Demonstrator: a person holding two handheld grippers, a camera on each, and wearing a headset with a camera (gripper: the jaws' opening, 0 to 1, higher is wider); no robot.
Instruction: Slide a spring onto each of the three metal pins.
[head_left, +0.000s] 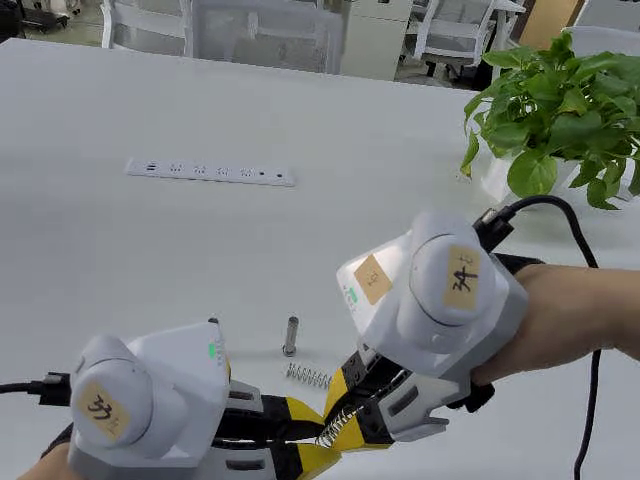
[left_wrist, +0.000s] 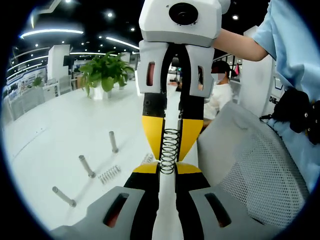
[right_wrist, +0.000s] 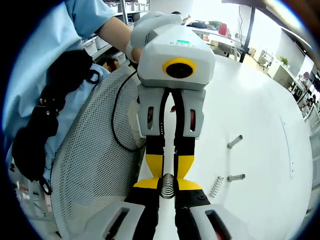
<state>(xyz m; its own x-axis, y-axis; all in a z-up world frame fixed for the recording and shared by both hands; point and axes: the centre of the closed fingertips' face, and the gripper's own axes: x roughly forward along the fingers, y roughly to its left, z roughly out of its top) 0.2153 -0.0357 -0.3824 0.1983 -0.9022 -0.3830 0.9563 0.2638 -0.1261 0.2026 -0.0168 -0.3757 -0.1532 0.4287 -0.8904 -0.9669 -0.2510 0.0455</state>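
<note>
at the near edge of the white tabletop (head_left: 150, 250), the left gripper (left_wrist: 168, 170) and right gripper (right_wrist: 168, 194) met tip to tip. both jaw pairs were narrowed onto one thin steel coil spring (left_wrist: 170, 145), its long axis running gripper to gripper rather than upright. beyond it a second loose coil spring (head_left: 308, 376) lay flat. farther off, three short grey metal pins (left_wrist: 86, 166) stood bare, so seemingly all three were left to do.

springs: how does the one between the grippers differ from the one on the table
The held spring is up in the air, caught between the left gripper and right gripper; the loose spring lies flat on the table near the pins. The held spring is gripped; the loose spring is untouched. Both are metal coils, on no pin yet.
</note>
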